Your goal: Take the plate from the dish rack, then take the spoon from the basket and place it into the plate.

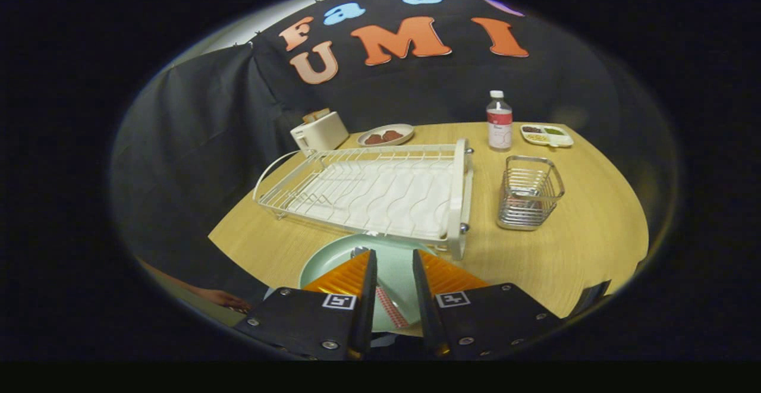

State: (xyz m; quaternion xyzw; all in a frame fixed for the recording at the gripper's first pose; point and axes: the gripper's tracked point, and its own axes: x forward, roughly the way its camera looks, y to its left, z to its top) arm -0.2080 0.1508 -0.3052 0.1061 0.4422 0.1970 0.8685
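Spoon with a red-and-white patterned handle (392, 308) is lying on the pale green round plate (333, 259), which is sitting at the near edge of the wooden table (582, 250), just in front of the white wire dish rack (368, 188). The gripper (389, 289) is hovering over it, fingers standing apart with the handle showing between them. Releasing cleanly seems to mean lifting straight up without nudging the handle. The steel wire basket (529, 194) is standing near the rack's right end.
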